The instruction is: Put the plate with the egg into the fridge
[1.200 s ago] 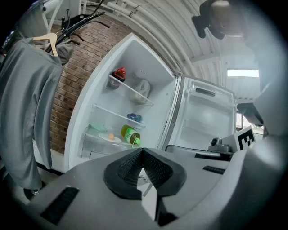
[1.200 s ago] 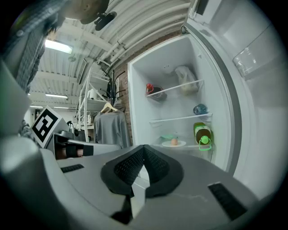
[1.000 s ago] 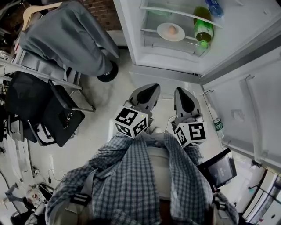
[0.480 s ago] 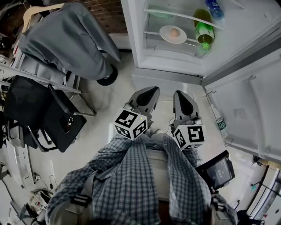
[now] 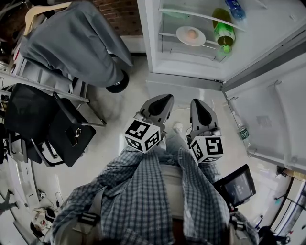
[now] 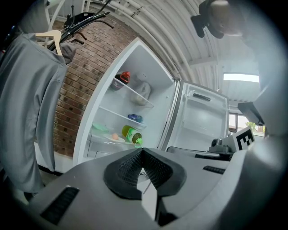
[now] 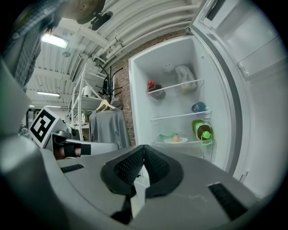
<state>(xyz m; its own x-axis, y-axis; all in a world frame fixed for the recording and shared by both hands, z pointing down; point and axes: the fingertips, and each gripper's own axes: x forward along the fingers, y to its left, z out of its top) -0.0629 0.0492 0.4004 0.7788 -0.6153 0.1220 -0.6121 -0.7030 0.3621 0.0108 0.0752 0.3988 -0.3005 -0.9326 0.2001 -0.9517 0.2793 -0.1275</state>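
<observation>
The white plate (image 5: 190,36) with the egg (image 5: 192,33) on it rests on a lower shelf inside the open fridge (image 5: 158,43). The egg (image 7: 176,138) on its plate (image 7: 175,140) also shows in the right gripper view, and small in the left gripper view the egg (image 6: 115,136). My left gripper (image 5: 166,100) and right gripper (image 5: 198,103) are both shut and hold nothing. They hang side by side in front of my body, well short of the fridge, jaws pointing toward it.
A green bottle (image 5: 223,33) lies beside the plate, a blue bottle (image 5: 234,8) on the shelf above. The fridge door (image 5: 272,115) stands open at right with a bottle (image 5: 243,131) in its rack. A grey garment (image 5: 76,40) hangs at left over black chairs (image 5: 57,124).
The view has shifted slightly, so the fridge and plate sit a bit further right and lower in the picture. Both grippers keep their pose, shut and empty.
</observation>
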